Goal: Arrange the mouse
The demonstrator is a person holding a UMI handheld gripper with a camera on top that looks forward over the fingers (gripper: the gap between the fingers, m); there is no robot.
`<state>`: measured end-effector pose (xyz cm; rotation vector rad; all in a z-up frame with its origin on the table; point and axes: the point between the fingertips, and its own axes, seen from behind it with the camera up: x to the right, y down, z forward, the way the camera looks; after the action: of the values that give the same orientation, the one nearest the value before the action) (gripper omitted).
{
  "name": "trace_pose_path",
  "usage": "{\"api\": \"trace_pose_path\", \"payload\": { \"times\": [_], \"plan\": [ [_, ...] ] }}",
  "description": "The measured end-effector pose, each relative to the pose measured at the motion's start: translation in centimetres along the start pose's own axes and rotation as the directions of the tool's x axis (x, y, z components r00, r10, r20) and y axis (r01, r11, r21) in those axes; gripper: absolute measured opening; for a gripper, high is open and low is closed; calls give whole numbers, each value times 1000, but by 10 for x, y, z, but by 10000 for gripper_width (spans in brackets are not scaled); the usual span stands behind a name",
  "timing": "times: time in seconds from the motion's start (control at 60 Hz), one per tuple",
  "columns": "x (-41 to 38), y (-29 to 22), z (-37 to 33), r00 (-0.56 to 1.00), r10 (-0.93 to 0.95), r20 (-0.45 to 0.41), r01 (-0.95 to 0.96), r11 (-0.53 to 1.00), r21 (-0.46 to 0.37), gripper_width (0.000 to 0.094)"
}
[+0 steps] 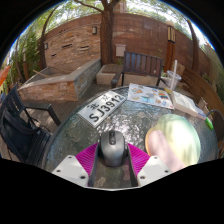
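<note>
A grey and black computer mouse [112,147] sits between my gripper's [112,160] two pink pads, its rear end toward the camera. Both pads [87,157] touch its sides with no gap showing, so the fingers are shut on it. The mouse is at or just above a dark round table [70,125]; I cannot tell whether it rests on the surface.
A white licence plate [104,107] lies on the table just beyond the mouse. A magazine [150,95] lies further back to the right. A pale rounded object [172,138] stands close on the right of the fingers. A dark chair [20,125] is at the left. Benches and a brick wall lie beyond.
</note>
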<state>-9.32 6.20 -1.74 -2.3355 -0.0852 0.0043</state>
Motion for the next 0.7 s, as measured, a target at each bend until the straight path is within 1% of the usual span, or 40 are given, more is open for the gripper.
{"api": "trace_pose_path", "payload": {
  "times": [0.1,0.117,0.133,0.183,0.233,0.317,0.417,0.467,0.5,0.55,0.6,0.633,0.667,0.7],
  "plan": [
    [0,0,1,1000,-8,7,8,1000,-3,414],
    [0,-2,0,1000,-10,10,10,1000,-3,412],
    [0,-3,0,1000,-12,12,12,1000,-3,389],
    [0,-7,-2,1000,-13,19,13,1000,3,389],
    [-5,-17,-8,999,-16,43,15,1000,16,390],
    [-10,-59,-34,996,-3,93,-7,994,105,388],
    [-3,-133,-87,987,21,158,-60,968,243,388],
    [16,-167,-114,984,40,172,-94,944,316,386],
    [30,-186,-126,984,52,173,-110,933,343,386],
    [62,-200,-137,983,85,160,-140,916,375,385],
    [94,-202,-135,984,110,138,-155,915,373,385],
    [117,-194,-125,985,130,115,-163,919,359,384],
    [138,-181,-112,986,140,86,-161,929,332,385],
    [159,-159,-95,988,146,54,-156,943,295,387]
  ]
}}
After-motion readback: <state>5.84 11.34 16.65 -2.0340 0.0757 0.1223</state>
